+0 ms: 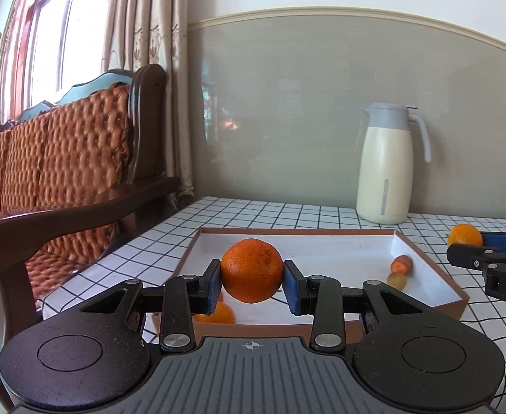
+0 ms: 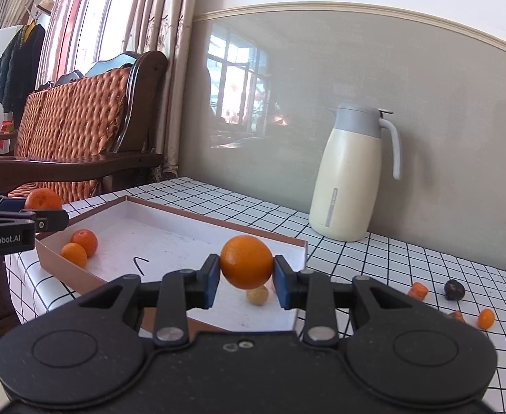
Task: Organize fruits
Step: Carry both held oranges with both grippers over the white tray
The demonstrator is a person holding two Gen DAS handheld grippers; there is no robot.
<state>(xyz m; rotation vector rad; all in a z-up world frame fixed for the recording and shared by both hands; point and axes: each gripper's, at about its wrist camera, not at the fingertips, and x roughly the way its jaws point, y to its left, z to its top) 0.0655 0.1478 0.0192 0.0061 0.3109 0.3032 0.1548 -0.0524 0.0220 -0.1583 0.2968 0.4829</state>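
My left gripper [image 1: 252,281] is shut on a large orange [image 1: 252,269], held above the near left part of the white tray [image 1: 425,258]. My right gripper [image 2: 246,276] is shut on a smaller orange [image 2: 246,261] over the tray's [image 2: 170,214] near right corner. In the left wrist view the right gripper [image 1: 480,241] shows at the right edge with its orange [image 1: 465,235]. The right wrist view shows the left gripper [image 2: 42,207] at the left edge with its orange [image 2: 42,199]. Two small oranges [image 2: 79,246] lie in the tray's left corner, and a yellowish fruit [image 2: 257,295] at its near right.
A cream thermos jug [image 2: 349,176] stands at the back against the wall. Small fruits lie loose on the checked tablecloth at right: an orange piece [image 2: 418,289], a dark fruit [image 2: 454,289], a kumquat [image 2: 486,318]. A wooden sofa [image 1: 80,158] stands left of the table.
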